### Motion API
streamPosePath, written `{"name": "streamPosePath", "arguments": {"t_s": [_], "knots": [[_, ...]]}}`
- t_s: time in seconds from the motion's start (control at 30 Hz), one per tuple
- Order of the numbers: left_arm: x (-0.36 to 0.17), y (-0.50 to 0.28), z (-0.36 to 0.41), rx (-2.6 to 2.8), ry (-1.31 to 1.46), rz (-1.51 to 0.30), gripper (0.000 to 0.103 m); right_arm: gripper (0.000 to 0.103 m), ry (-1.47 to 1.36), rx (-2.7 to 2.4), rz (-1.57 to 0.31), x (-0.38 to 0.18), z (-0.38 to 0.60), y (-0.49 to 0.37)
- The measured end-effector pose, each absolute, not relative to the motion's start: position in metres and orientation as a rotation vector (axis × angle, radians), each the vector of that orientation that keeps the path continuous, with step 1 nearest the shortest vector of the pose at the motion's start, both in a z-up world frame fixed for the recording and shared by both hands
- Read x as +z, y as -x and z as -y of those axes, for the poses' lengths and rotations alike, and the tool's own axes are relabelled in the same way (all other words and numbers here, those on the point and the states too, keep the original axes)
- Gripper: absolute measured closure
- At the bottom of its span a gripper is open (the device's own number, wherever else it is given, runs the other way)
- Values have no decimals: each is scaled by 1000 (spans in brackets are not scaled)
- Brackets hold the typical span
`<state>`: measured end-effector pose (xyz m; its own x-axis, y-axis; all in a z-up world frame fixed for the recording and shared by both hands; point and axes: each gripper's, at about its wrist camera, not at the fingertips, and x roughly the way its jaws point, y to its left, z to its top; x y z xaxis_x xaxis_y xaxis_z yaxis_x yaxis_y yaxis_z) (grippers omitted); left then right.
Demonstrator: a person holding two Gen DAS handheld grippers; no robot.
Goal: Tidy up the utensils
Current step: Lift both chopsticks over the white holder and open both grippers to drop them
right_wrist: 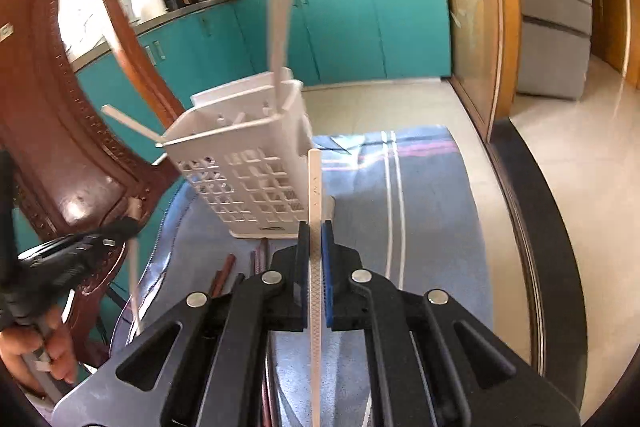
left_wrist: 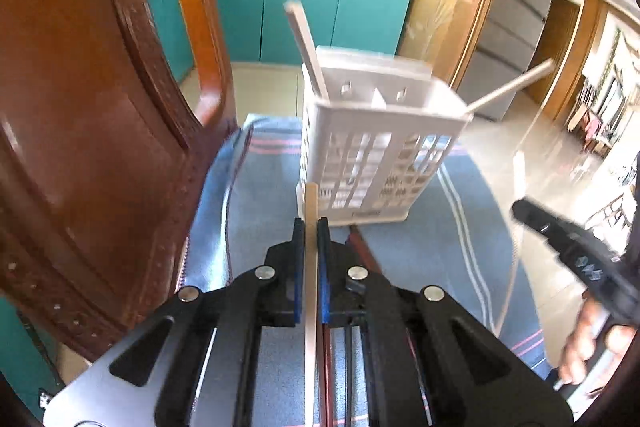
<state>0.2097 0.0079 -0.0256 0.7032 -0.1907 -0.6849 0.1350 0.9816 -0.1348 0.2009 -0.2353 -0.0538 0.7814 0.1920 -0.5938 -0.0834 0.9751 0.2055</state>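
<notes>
Both of my tongs are loaded at once, and I think that is the main risk. My left tongs [left_wrist: 311, 227] are clamped on a pale chopstick [left_wrist: 311, 211], pinched partway along so a long tail runs back under the camera; my right tongs [right_wrist: 315, 231] are clamped the same way on a white chopstick [right_wrist: 315, 187] with a textured end. A thin stick held between two flat pads can swivel, so if I tip either wrist fast the tip may swing and miss the opening.

The white basket [left_wrist: 360, 163] stands on the blue striped cloth [left_wrist: 460, 227], and it looks light. A stick that catches its rim or pokes a slot in its lattice wall could push it over or slide it toward the table edge. Two chopsticks [left_wrist: 308, 51] already lean out of it at wide angles, one to each side, and I could knock them out as I come in. If both tongs go in together they may clash over the basket.

From the left tongs the basket sits just ahead and a little right, my stick's tip reaching its lower wall. From the right tongs it lies ahead to the left. A few dark chopsticks [right_wrist: 224, 273] lie on the cloth near the basket's foot.
</notes>
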Motion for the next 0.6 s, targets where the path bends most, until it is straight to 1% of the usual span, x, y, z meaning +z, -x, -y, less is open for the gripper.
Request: {"name": "streamPosePath", "arguments": {"t_s": [0.07,0.17,0.37,0.47,0.6], "knots": [[-16,-203,-11,-184,88,-738,96,97,-209,161,-670,-55,240,-204],[14,-188,-15,-208,109,-680,96,96,-205,215,-606,-36,239,-191],[102,-160,-26,-264,151,-476,96,96,-228,276,-540,-1,241,-171],[141,-158,-36,-276,207,-371,96,96,-250,285,-470,28,245,-163],[170,-167,-48,-248,304,-278,96,96,-299,281,-335,75,254,-159]]}}
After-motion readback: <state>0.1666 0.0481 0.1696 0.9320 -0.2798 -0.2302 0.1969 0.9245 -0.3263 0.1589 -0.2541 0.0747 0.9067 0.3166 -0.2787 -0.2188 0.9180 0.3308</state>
